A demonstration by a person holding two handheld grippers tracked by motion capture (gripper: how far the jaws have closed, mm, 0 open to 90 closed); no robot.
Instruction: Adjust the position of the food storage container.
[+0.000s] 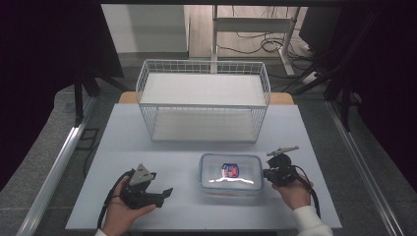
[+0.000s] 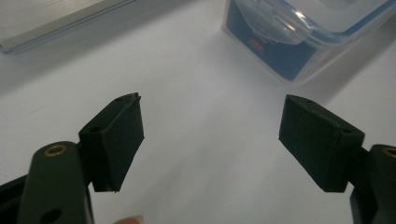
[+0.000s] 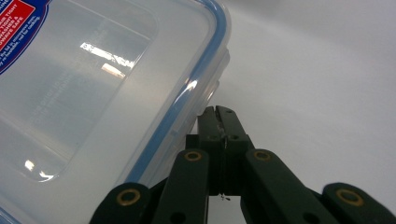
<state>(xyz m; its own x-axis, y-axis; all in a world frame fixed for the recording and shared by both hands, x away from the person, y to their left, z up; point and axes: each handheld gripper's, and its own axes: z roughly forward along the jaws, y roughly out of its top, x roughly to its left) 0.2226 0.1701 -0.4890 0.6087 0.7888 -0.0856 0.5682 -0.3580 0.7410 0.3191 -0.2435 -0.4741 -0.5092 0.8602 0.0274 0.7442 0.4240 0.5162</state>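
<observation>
A clear plastic food container (image 1: 231,174) with a blue-sealed lid (rounded corners, glossy) sits on the matte pale tabletop (image 1: 147,147), in front of a white wire basket (image 1: 203,98). The right tongs (image 1: 269,173), closed on nothing, press against its side; the left tongs (image 1: 164,194) gape open nearby.

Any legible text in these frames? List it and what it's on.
"SAFE": end of a white line on the red and blue sticker on the lid of the clear food container, right gripper view; the other lines there are too small to read.
Same sticker in the high view: blurred, unreadable.
Red print on the container's blue side label, left gripper view: blurred, unreadable.
</observation>
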